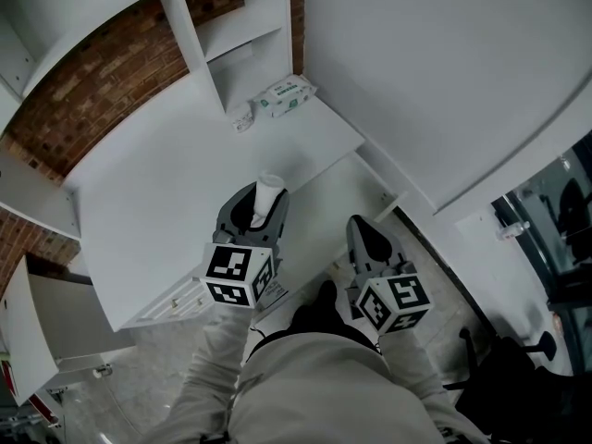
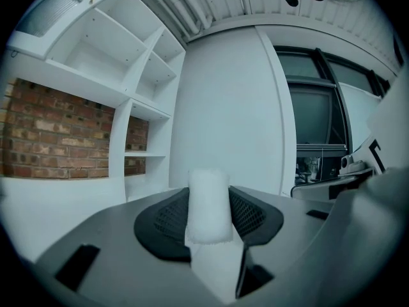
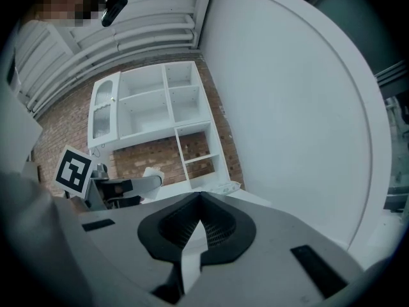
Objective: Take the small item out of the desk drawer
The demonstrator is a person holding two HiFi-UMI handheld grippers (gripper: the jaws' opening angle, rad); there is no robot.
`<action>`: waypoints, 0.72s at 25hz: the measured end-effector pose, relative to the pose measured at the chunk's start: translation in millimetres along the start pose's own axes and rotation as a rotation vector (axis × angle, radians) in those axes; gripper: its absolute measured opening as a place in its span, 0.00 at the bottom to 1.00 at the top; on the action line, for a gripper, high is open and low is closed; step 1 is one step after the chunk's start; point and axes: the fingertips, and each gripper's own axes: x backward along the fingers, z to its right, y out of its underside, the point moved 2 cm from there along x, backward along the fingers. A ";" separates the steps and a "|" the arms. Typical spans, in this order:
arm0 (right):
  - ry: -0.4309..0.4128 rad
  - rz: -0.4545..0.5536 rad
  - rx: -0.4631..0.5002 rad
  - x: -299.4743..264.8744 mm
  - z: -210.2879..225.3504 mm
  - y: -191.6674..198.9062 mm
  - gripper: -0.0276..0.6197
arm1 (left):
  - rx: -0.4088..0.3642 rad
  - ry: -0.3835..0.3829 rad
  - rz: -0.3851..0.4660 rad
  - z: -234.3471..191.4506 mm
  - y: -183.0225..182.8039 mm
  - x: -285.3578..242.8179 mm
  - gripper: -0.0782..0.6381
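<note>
White and fuzzy-edged, the small roll (image 1: 268,192) stands upright at frame centre above the desk (image 1: 157,183), clamped in the left gripper (image 1: 263,205). Just to its right, the right gripper (image 1: 363,229) is closed on nothing.

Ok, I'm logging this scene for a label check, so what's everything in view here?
desk: one, white, centre of the head view
shelf unit: one, white, at the desk's back
brick wall: one, red-brown, behind the shelves
wipes pack: one, white with greenish print, far desk corner by the shelves
small item: one, white, between the left gripper's jaws
left gripper: one, grey, closed on the small item, over the desk
right gripper: one, grey, jaws together, empty, to the right of the left gripper
sleeves: two, beige, bottom of the head view
</note>
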 end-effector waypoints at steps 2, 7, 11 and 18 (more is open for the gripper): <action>0.001 0.002 0.005 0.0 -1.1 -1.0 0.08 | 0.000 -0.006 0.008 -1.2 -1.7 4.8 0.37; -0.003 0.007 0.015 -0.1 -4.5 -3.9 0.08 | -0.007 -0.013 0.019 -4.1 -4.6 17.1 0.37; -0.020 0.004 0.038 0.0 -8.7 -4.0 0.08 | -0.005 -0.016 0.028 -7.3 -4.5 24.5 0.37; -0.021 0.000 0.070 -2.9 -13.3 -6.1 0.08 | -0.003 -0.031 0.032 -14.3 -4.9 30.4 0.37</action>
